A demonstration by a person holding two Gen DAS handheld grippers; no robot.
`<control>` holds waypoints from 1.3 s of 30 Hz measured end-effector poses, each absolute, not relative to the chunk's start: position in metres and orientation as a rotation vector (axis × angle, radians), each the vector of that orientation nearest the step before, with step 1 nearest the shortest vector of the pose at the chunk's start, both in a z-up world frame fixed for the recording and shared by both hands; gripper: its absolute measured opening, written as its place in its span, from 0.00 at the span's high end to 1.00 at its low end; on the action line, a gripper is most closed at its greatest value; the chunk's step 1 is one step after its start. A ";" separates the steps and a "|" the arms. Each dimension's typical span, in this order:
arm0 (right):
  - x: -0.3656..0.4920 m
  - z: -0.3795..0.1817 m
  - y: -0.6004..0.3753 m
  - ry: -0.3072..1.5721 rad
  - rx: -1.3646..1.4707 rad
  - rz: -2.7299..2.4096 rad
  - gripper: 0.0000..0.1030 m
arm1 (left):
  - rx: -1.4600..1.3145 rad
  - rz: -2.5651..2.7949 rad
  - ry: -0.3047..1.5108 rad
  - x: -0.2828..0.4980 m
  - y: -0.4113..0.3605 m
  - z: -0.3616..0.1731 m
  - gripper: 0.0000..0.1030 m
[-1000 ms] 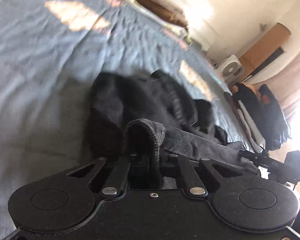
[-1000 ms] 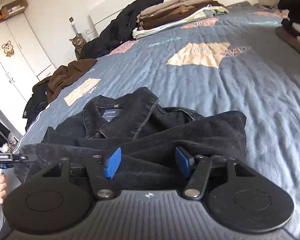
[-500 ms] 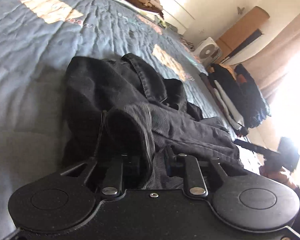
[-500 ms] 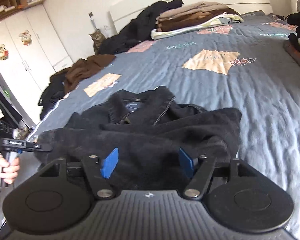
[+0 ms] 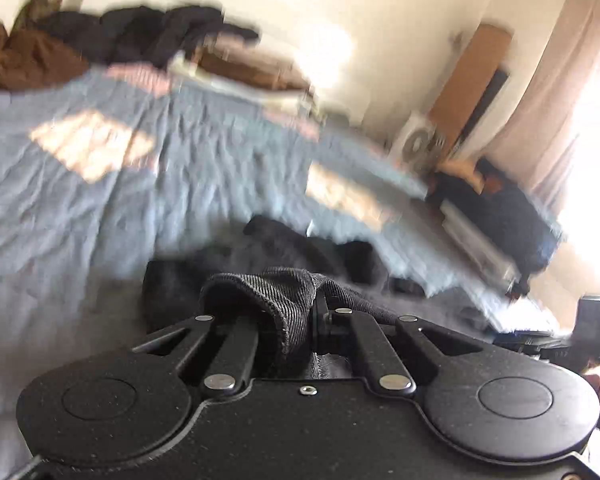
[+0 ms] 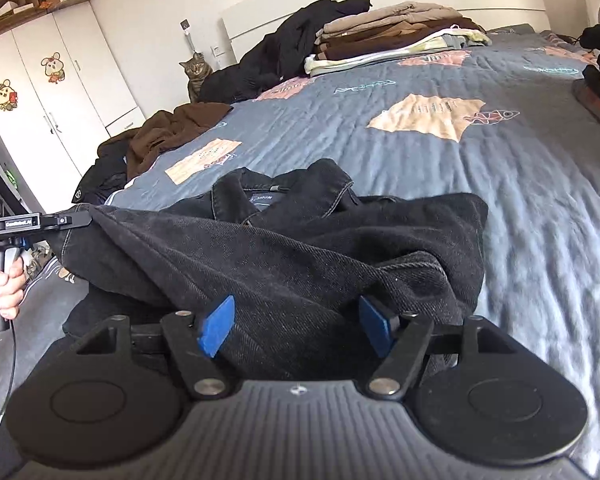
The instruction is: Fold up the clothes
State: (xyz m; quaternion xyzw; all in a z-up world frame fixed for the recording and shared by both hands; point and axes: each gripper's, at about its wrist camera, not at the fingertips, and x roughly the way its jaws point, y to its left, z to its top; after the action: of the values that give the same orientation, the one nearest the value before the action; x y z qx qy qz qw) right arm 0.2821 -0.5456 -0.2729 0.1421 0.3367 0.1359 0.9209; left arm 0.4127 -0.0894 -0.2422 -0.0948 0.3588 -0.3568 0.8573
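Left wrist view, blurred: our left gripper [image 5: 314, 312] is clamped on the black denim jacket's [image 5: 288, 300] hem at lower centre.

Right wrist view: jacket bunched mid-frame on the bed [image 6: 420, 160]; right gripper [image 6: 296, 324] pads apart, denim between. We judge the one-sided hold risks uneven folding.

Left side of jacket lifted
Left gripper [image 6: 86, 219] has raised its pinched jacket [image 6: 284, 256] edge off the bed [image 6: 520, 184] at 9 o'clock; left view swung up, now blurred.

Matt black denim jacket [image 6: 300, 248], quilted cloth bedspread [image 6: 520, 168]
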 end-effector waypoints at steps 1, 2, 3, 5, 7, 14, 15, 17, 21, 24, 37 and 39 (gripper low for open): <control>0.285 -0.278 -0.546 0.709 0.296 0.282 0.33 | -0.178 -0.729 0.833 0.419 -0.092 -0.257 0.95; 0.287 -0.283 -0.546 0.727 0.301 0.282 0.33 | -0.164 -0.713 0.907 0.424 -0.094 -0.271 0.91; 0.289 -0.287 -0.546 0.741 0.307 0.277 0.33 | -0.176 -0.708 0.956 0.426 -0.093 -0.283 0.90; 0.292 -0.288 -0.545 0.754 0.314 0.266 0.33 | -0.252 -0.716 0.982 0.427 -0.083 -0.288 0.88; 0.294 -0.286 -0.543 0.774 0.310 0.259 0.32 | -0.262 -0.725 0.982 0.424 -0.077 -0.280 0.82; 0.287 -0.277 -0.538 0.797 0.320 0.253 0.25 | -0.230 -0.774 0.929 0.402 -0.079 -0.251 0.64; 0.288 -0.281 -0.536 0.804 0.303 0.250 0.25 | -0.181 -0.753 0.941 0.403 -0.087 -0.255 0.68; 0.288 -0.289 -0.531 0.817 0.255 0.242 0.25 | -0.077 -0.698 0.977 0.405 -0.097 -0.270 0.85; 0.288 -0.295 -0.527 0.831 0.154 0.276 0.26 | -0.095 -0.702 0.974 0.405 -0.090 -0.294 0.86; 0.288 -0.298 -0.531 0.829 0.139 0.301 0.28 | -0.122 -0.704 0.981 0.405 -0.087 -0.296 0.86; 0.236 -0.232 -0.547 0.661 0.286 0.163 0.15 | -0.198 -0.615 0.715 0.327 -0.063 -0.203 0.38; 0.221 -0.216 -0.558 0.615 0.327 0.125 0.14 | -0.265 -0.606 0.669 0.304 -0.062 -0.193 0.32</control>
State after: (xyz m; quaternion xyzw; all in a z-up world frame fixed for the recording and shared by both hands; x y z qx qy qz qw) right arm 0.2205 -0.5576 -0.2161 0.1600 0.3010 0.0612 0.9381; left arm 0.3043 -0.0625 -0.1927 -0.1276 0.3221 -0.2921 0.8914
